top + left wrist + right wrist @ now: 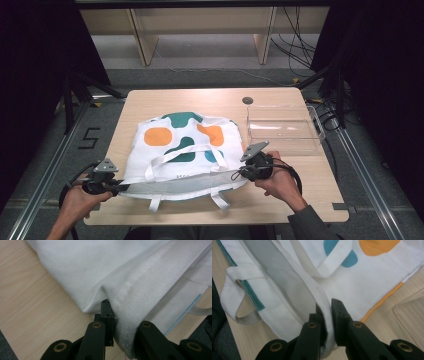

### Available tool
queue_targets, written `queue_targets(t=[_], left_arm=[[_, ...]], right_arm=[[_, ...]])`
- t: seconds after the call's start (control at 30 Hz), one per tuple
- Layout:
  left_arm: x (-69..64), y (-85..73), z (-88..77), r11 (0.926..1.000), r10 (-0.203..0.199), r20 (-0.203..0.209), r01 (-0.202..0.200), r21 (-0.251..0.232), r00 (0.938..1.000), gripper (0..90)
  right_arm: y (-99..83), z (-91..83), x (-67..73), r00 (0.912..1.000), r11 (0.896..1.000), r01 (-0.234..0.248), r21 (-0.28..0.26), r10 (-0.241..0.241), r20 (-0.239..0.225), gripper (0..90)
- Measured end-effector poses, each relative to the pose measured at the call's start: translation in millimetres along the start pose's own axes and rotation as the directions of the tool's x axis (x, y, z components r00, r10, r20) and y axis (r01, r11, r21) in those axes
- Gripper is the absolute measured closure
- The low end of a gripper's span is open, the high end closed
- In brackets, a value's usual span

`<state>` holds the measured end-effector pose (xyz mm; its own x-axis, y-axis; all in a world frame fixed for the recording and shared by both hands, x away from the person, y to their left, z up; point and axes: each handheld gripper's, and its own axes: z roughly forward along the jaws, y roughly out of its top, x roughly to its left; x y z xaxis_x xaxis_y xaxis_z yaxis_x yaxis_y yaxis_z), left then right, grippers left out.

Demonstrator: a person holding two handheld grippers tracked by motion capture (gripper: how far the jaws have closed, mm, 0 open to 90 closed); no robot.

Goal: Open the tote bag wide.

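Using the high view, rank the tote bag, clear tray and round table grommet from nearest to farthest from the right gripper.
1. tote bag: its top hem is clamped in the right gripper.
2. clear tray: just beyond the gripper, at the table's right.
3. round grommet: behind the tray, near the far edge.

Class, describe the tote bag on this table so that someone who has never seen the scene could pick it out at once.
Start at the light wooden table. The tote bag lies flat across its middle, left of the clear plastic tray, its open mouth facing the near edge. It is the only cloth item: white, with orange and teal blobs and white strap handles.
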<state>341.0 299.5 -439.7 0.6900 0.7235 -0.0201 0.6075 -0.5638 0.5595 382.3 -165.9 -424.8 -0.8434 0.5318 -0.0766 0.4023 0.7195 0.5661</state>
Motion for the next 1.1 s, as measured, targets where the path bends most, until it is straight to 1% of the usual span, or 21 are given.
queue_targets(t=[0.03,0.07,0.13,0.2,0.23,0.27,0.37,0.4,0.43,0.47,0.5,0.53,0.6,0.67,0.73,0.77,0.8,0.87,0.9,0.93,1.1], left_arm=[[0.6,3.2,-3.2,0.9998,0.018,0.000,-0.018,0.002,0.9998,81.8],[0.8,6.8,-6.5,0.9997,0.017,0.020,-0.017,0.017,0.9997,81.8],[0.4,10.2,-9.6,0.9998,0.014,0.028,-0.014,0.010,0.9995,81.8],[1.3,19.5,-18.1,0.9994,0.028,0.048,-0.029,0.017,0.9984,81.7],[0.6,25.1,-23.4,0.9992,0.031,0.046,-0.032,0.024,0.9985,81.6],[2.1,37.2,-35.0,0.9977,0.055,0.044,-0.056,0.038,0.9975,81.6],[3.8,46.7,-45.2,0.9991,0.040,0.042,-0.041,0.013,0.9983,81.5],[7.3,55.9,-56.5,0.9989,0.048,0.040,-0.048,0.004,0.9981,81.5],[7.3,55.9,-56.5,0.9989,0.048,0.040,-0.048,0.004,0.9981,81.6],[8.5,60.3,-61.9,0.9986,0.052,0.034,-0.052,-0.007,0.9981,81.6],[9.9,64.7,-67.6,0.9986,0.050,0.030,-0.050,-0.020,0.9983,81.6],[12.7,75.2,-81.1,0.9966,0.070,0.011,-0.069,-0.044,0.9975,81.9],[12.5,80.1,-86.3,0.9963,0.060,-0.003,-0.060,-0.062,0.9982,82.1],[12.7,95.6,-103.4,0.9919,0.091,-0.048,-0.094,-0.085,0.9947,83.1],[12.6,100.8,-108.5,0.9900,0.099,-0.064,-0.105,-0.095,0.9930,83.4],[10.9,105.5,-112.6,0.9877,0.087,-0.085,-0.097,-0.123,0.9926,84.0],[10.6,113.7,-122.4,0.9838,0.086,-0.100,-0.101,-0.149,0.9912,84.3],[10.7,120.7,-130.3,0.9808,0.098,-0.108,-0.115,-0.158,0.9893,84.7],[10.2,123.4,-133.6,0.9812,0.092,-0.109,-0.109,-0.159,0.9898,84.9],[10.2,123.4,-133.6,0.9812,0.092,-0.109,-0.109,-0.159,0.9898,85.1],[9.5,136.0,-151.4,0.9786,0.097,-0.130,-0.118,-0.169,0.9867,85.3]], right_arm=[[2.4,-3.7,-2.5,0.9998,1.000,0.007,0.002,-0.007,-0.017,85.0],[5.5,-7.2,-4.7,0.9999,1.000,0.014,0.002,-0.014,-0.003,85.0],[9.0,-10.7,-7.0,0.9998,1.000,0.016,0.003,-0.016,-0.013,85.1],[16.6,-21.6,-11.6,0.9997,1.000,0.009,0.016,-0.009,-0.022,85.3],[20.5,-25.7,-16.1,0.9991,0.999,0.033,0.009,-0.033,-0.028,85.3],[28.2,-36.0,-20.6,0.9993,1.000,0.025,0.013,-0.024,-0.027,85.4],[36.2,-46.8,-24.6,0.9994,1.000,0.026,0.013,-0.026,-0.025,85.5],[45.2,-56.6,-29.6,0.9976,0.998,0.064,-0.009,-0.064,-0.025,85.4],[45.2,-56.6,-29.6,0.9976,0.998,0.064,-0.009,-0.064,-0.025,85.4],[50.3,-62.3,-32.2,0.9953,0.995,0.094,-0.015,-0.095,-0.021,85.5],[54.6,-70.3,-30.0,0.9989,0.999,0.040,-0.003,-0.040,-0.025,85.4],[66.3,-83.6,-34.9,0.9972,0.997,0.072,-0.020,-0.073,-0.017,85.5],[72.6,-89.9,-37.5,0.9957,0.996,0.090,-0.021,-0.091,-0.018,85.6],[88.9,-107.5,-42.8,0.9955,0.995,0.095,-0.020,-0.095,0.004,85.9],[93.6,-113.2,-44.7,0.9959,0.996,0.091,-0.022,-0.091,0.003,86.0],[102.3,-123.0,-49.3,0.9937,0.993,0.111,-0.027,-0.111,0.015,86.2],[105.9,-128.5,-51.1,0.9943,0.994,0.106,-0.025,-0.106,0.012,86.3],[112.0,-136.1,-56.4,0.9912,0.990,0.132,-0.045,-0.131,0.019,86.5],[114.5,-141.7,-56.8,0.9936,0.993,0.113,-0.028,-0.112,0.014,86.5],[117.2,-144.2,-58.8,0.9910,0.990,0.134,-0.039,-0.134,0.013,86.6],[126.6,-159.4,-59.0,0.9904,0.990,0.137,-0.027,-0.136,0.025,86.8]])
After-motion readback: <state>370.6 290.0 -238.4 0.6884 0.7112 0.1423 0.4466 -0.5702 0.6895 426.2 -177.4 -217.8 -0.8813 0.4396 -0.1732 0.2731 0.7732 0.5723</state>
